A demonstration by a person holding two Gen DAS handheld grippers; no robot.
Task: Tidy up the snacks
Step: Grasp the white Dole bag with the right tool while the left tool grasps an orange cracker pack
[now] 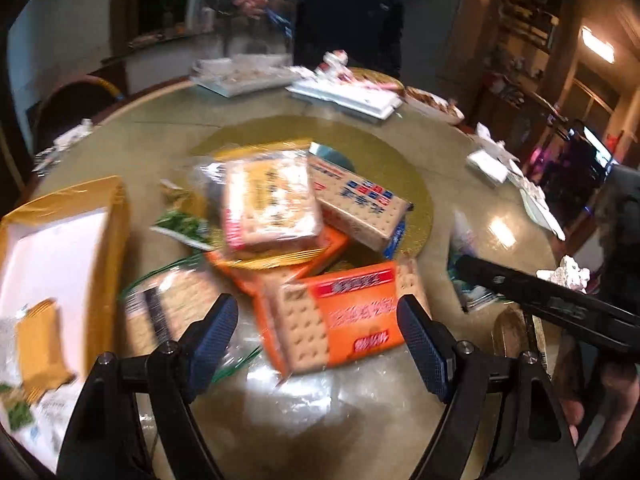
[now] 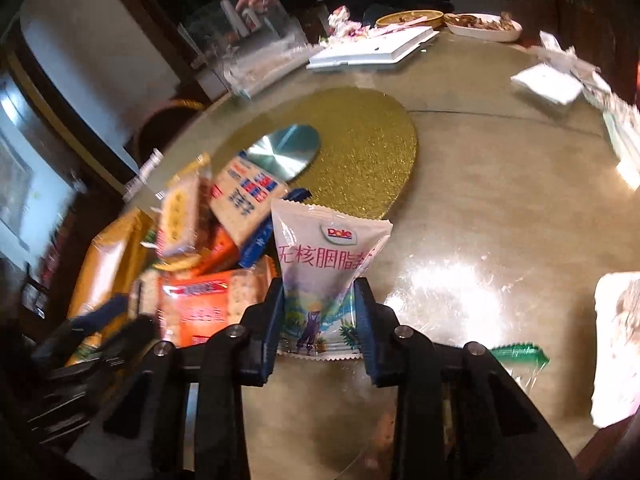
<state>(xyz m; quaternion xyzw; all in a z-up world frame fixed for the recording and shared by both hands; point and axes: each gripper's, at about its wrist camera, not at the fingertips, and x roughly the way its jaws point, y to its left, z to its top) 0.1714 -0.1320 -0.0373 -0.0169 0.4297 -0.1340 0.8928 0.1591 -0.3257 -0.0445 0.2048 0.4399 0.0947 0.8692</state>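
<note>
A white Dole snack pouch (image 2: 320, 256) stands upright between the blue pads of my right gripper (image 2: 319, 284), which is shut on its lower half and pinches it inward. A pile of cracker packs (image 1: 272, 200) lies on the round table, with an orange cracker pack (image 1: 344, 316) at the near side. My left gripper (image 1: 316, 304) hangs open just above that orange pack, one finger to each side of it, with nothing in its grip. A yellow box (image 1: 60, 248) with a white inside sits to the left and holds a few small packets. The picture is blurred.
A gold glitter mat (image 2: 360, 148) lies mid-table under part of the pile. White foam boxes (image 2: 372, 48), a plate of food (image 2: 484, 24), a clear container (image 2: 248, 40) and napkins (image 2: 548, 82) line the far edge, where a person stands. A green wrapper (image 2: 520, 354) lies near my right gripper.
</note>
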